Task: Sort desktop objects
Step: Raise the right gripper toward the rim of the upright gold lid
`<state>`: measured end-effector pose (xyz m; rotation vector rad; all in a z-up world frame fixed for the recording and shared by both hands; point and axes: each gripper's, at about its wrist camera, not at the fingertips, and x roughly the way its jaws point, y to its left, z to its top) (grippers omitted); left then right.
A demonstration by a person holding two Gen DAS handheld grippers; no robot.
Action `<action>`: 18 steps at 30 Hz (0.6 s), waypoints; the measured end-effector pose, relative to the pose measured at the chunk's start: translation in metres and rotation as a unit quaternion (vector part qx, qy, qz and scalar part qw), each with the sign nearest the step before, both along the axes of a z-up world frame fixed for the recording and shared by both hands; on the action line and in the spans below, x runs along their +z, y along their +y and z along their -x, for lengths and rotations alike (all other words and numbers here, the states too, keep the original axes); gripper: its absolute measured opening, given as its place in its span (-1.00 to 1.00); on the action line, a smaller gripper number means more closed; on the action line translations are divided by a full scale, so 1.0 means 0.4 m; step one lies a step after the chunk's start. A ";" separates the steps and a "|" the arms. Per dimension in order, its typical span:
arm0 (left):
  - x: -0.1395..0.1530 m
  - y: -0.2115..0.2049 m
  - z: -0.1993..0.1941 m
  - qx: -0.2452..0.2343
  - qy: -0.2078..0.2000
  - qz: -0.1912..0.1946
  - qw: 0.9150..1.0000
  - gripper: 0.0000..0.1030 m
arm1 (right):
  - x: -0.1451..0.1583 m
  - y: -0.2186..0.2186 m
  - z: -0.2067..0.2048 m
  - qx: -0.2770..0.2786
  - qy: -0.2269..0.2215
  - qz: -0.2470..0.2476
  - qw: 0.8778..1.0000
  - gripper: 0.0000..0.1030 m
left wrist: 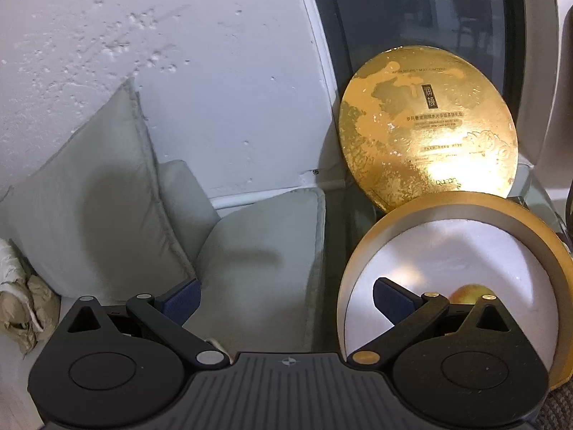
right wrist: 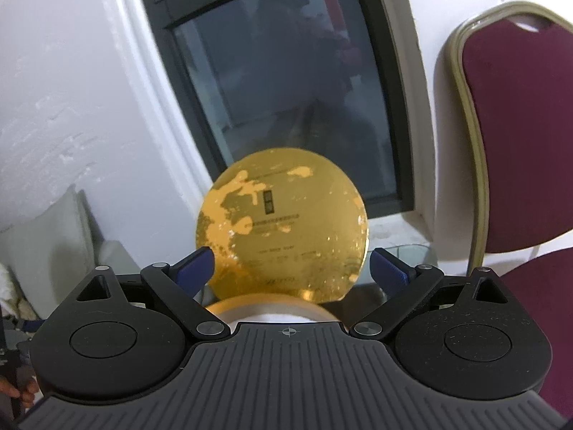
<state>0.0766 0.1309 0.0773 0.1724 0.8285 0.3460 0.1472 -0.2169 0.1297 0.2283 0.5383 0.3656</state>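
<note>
- Round lid point(left wrist: 428, 129): glossy gold, mottled with darker olive-gold patches, fine dark lettering and a small dark rectangular label at centre.
- Round box point(left wrist: 465, 247): gold outer rim, grey inner wall, white lining.
- Fruit point(left wrist: 471, 294) inside the box: yellow-gold with a reddish blush.
- Left tongs point(left wrist: 286, 299): matte black linkage, navy-blue pads, silver and brass-coloured pivot pins.
- Right tongs point(right wrist: 292, 268): the same black body and navy-blue pads.
- Cushions point(left wrist: 107, 193): pale grey-green, plain.
- Wall point(left wrist: 179, 53): white, rough-textured.
- Chair point(right wrist: 519, 136): maroon upholstery, beige-gold frame.
- Window frame point(right wrist: 394, 89): dark grey.
</note>
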 end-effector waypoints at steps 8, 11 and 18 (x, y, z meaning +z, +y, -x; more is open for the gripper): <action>-0.024 0.048 -0.206 -0.033 -0.025 0.052 0.998 0.99 | -0.043 0.000 -0.225 -0.026 -0.014 -0.015 0.999 0.91; -0.041 0.070 -0.296 -0.044 -0.052 0.088 0.994 0.99 | -0.078 0.014 -0.321 -0.036 -0.037 -0.009 0.999 0.95; -0.138 0.109 -0.494 -0.002 -0.106 0.150 0.983 0.99 | -0.222 0.060 -0.545 -0.033 -0.068 0.025 0.997 0.99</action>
